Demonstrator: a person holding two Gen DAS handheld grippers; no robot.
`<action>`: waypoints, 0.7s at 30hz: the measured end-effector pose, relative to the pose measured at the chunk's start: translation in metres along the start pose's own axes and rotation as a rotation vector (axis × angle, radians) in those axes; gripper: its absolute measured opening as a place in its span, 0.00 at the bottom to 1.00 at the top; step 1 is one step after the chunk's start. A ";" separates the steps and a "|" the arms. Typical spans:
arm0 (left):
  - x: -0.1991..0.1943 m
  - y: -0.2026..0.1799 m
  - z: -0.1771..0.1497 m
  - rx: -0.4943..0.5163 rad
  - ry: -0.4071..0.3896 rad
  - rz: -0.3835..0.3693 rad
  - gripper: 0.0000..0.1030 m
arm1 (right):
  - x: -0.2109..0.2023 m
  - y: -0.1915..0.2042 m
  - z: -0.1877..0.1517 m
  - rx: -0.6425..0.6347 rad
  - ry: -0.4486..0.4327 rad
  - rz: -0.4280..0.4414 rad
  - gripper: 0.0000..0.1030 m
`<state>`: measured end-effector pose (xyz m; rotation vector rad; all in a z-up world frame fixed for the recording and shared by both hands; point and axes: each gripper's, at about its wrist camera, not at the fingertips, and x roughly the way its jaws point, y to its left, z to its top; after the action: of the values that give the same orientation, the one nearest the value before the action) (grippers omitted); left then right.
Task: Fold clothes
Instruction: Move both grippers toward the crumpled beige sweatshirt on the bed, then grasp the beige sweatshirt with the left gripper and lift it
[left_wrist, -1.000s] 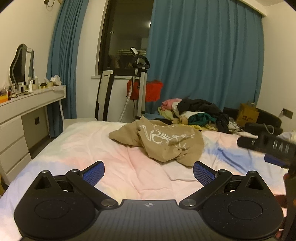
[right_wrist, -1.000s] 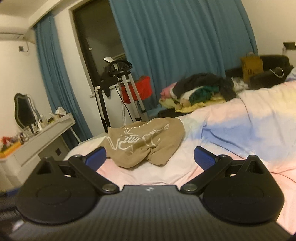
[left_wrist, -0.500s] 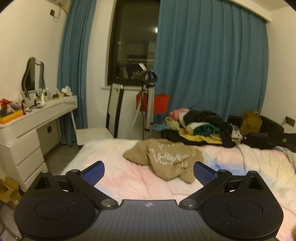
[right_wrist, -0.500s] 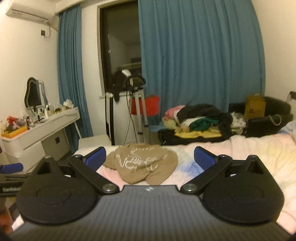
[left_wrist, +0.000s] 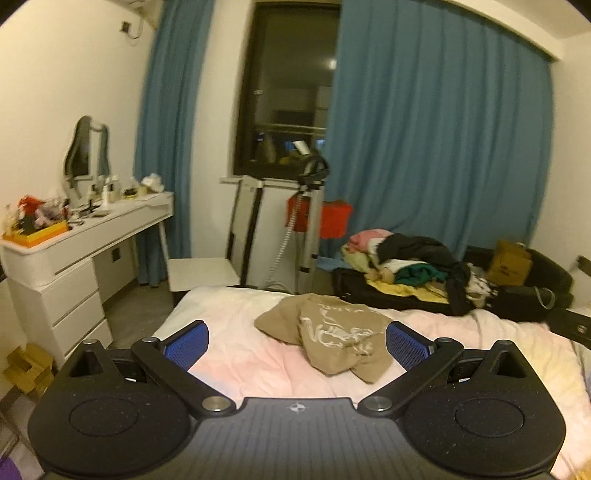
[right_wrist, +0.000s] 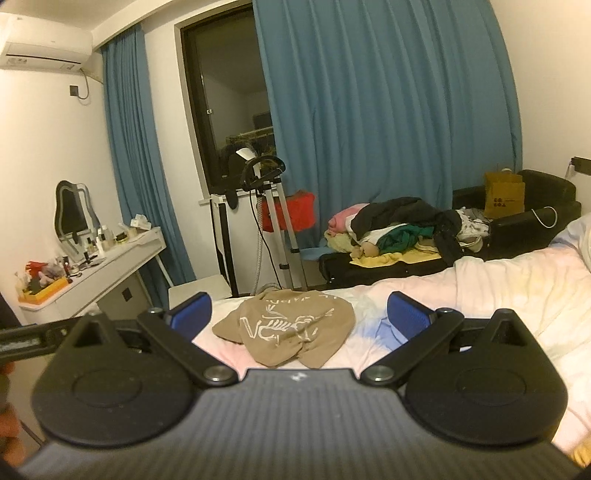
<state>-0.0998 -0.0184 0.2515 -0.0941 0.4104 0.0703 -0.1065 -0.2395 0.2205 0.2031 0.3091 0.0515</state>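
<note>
Blue curtains (left_wrist: 436, 155) and a dark window back a bedroom where a bed with a pastel sheet (left_wrist: 236, 354) serves as the work surface. Left gripper (left_wrist: 295, 339) hangs above the sheet's near part with its blue pads spread wide and nothing between them; the right gripper (right_wrist: 299, 314) is equally splayed and empty, hovering short of the cloth. Beyond both lies the tan T-shirt (left_wrist: 328, 336), crumpled in a heap with its white skeleton print (right_wrist: 280, 325) showing, near the foot of the bed. Judging by that bunching, the garment first needs spreading flat: each gripper should pinch a single layer at an opposite edge (shoulders, if they can be found) and draw outward evenly. Farther off, a clothes pile (right_wrist: 399, 229) sits on a dark couch.
</note>
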 end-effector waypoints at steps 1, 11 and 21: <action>0.011 0.000 0.001 -0.009 0.009 0.012 1.00 | 0.005 0.001 0.002 -0.007 0.006 0.008 1.00; 0.145 -0.046 -0.010 0.008 0.010 0.012 0.99 | 0.066 -0.002 0.015 0.100 -0.142 -0.012 1.00; 0.325 -0.099 -0.072 0.073 0.101 -0.042 0.99 | 0.169 -0.055 -0.057 0.098 -0.099 -0.060 1.00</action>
<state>0.1774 -0.1079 0.0631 -0.0345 0.5113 0.0094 0.0382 -0.2688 0.1055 0.2927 0.2191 -0.0330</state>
